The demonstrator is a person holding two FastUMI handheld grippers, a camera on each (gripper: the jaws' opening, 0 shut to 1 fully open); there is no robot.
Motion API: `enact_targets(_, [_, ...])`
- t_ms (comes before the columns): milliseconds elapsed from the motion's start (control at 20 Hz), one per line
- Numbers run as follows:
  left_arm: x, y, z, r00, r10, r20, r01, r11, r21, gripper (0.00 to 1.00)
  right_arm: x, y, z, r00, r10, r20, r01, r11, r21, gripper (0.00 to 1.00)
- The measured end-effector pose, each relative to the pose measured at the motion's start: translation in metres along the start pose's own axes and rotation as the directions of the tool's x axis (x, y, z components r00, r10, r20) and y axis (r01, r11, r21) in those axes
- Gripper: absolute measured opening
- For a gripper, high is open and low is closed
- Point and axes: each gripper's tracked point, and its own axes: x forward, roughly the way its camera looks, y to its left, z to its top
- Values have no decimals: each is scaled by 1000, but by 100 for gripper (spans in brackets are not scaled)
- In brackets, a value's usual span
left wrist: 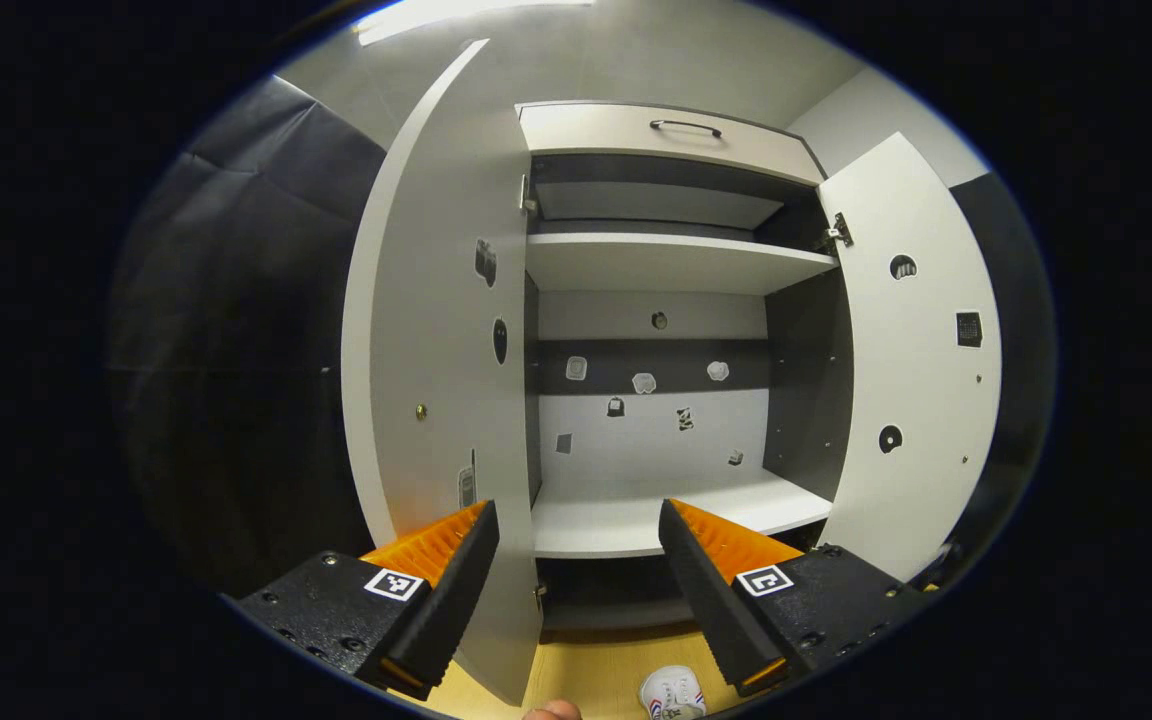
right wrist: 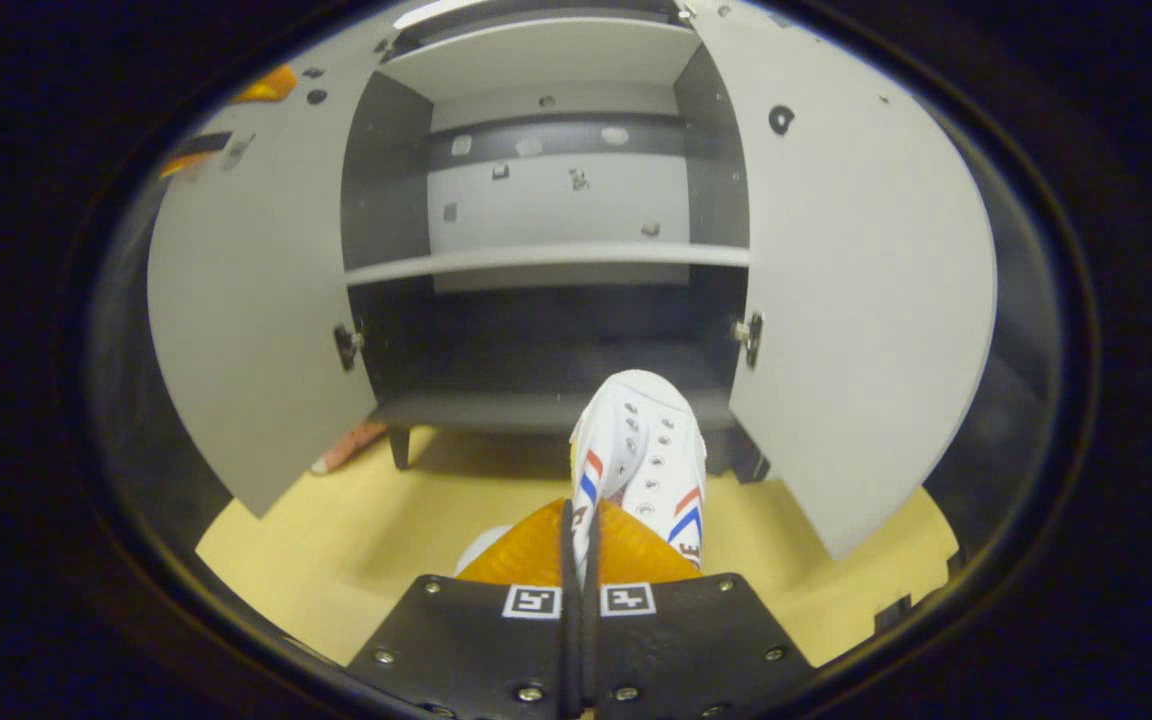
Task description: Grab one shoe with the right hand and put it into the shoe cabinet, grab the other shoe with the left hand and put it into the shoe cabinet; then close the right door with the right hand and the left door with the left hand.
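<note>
Right gripper (right wrist: 576, 560) fingers pinched tight on white shoe (right wrist: 641, 455), held above yellow floor (right wrist: 356, 530) before open shoe cabinet (right wrist: 546, 255). Left gripper (left wrist: 576, 580) fingers wide, empty, facing middle shelf (left wrist: 636, 510). Second shoe (left wrist: 671, 692) on floor below. Both doors open, left door (left wrist: 446, 330), right door (left wrist: 911, 360).

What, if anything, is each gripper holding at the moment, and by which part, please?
The right gripper is shut on the white shoe, pinching the thin edge at its near end. The left gripper is open and holds nothing.
</note>
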Motion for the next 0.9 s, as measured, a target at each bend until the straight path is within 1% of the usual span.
enact_targets(100, [1, 1, -2, 1000, -2, -3, 2, 1000, -9, 98, 9, 1, 56, 997, 14, 82, -12, 1000, -23, 0])
enact_targets(250, [2, 3, -2, 1000, -2, 5, 2, 1000, -20, 98, 30, 5, 129, 982, 32, 185, -21, 998, -57, 0])
enact_targets(400, [2, 3, -2, 1000, -4, 9, 5, 1000, -16, 98, 69, 11, 188, 968, 51, 245, -29, 995, -93, 0])
enact_targets(500, [0, 3, -2, 1000, -3, 11, 3, 1000, -23, 98, 96, 11, 221, 958, 52, 283, -19, 993, -118, 0])
enact_targets(600, [0, 2, -2, 1000, -3, 12, 3, 1000, -22, 97, 126, 11, 248, 952, 49, 303, -5, 989, -145, 0])
enact_targets(700, [0, 3, -3, 1000, -2, 10, 2, 1000, -16, 98, 156, 10, 265, 952, 44, 303, 3, 988, -152, 0])
enact_targets(900, [-2, 3, -4, 1000, 2, 7, -2, 1000, -8, 98, 205, 8, 269, 964, 28, 263, 17, 986, -169, 0])
